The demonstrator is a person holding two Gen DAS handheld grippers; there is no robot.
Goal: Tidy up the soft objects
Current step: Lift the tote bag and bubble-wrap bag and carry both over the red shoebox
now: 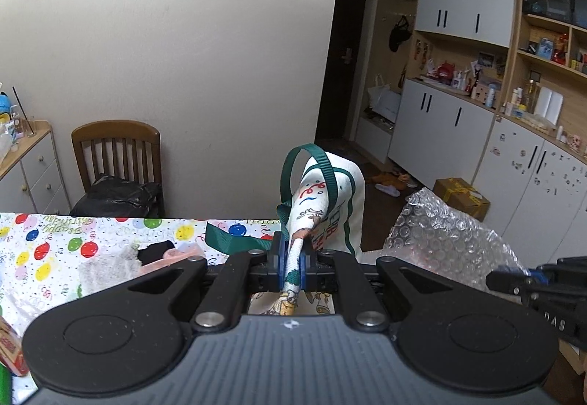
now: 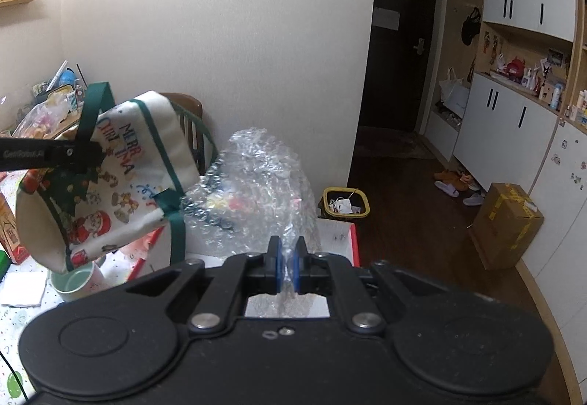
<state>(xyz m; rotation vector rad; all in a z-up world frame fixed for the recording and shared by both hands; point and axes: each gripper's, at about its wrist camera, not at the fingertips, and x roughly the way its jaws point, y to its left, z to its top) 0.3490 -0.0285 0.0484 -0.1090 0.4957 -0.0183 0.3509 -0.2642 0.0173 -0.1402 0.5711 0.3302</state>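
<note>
My left gripper (image 1: 292, 258) is shut on the rim of a white Christmas tote bag (image 1: 332, 207) with green straps, held up above the table. The right wrist view shows that same tote bag (image 2: 121, 181) hanging open-mouthed at the left, with the left gripper's (image 2: 84, 152) black arm clamped on it. My right gripper (image 2: 287, 267) is shut on a sheet of clear bubble wrap (image 2: 256, 192), which billows up in front of it. The bubble wrap (image 1: 440, 236) also shows at the right of the left wrist view, beside the right gripper's body (image 1: 543, 287).
A table with a balloon-print cloth (image 1: 55, 251) carries a grey cloth (image 1: 106, 269), a black item and a pink item. A red-edged white box (image 2: 341, 240) and a green bowl (image 2: 73, 280) lie below the bag. A chair (image 1: 117, 155), bin (image 2: 345, 203) and cardboard box (image 2: 506, 221) stand beyond.
</note>
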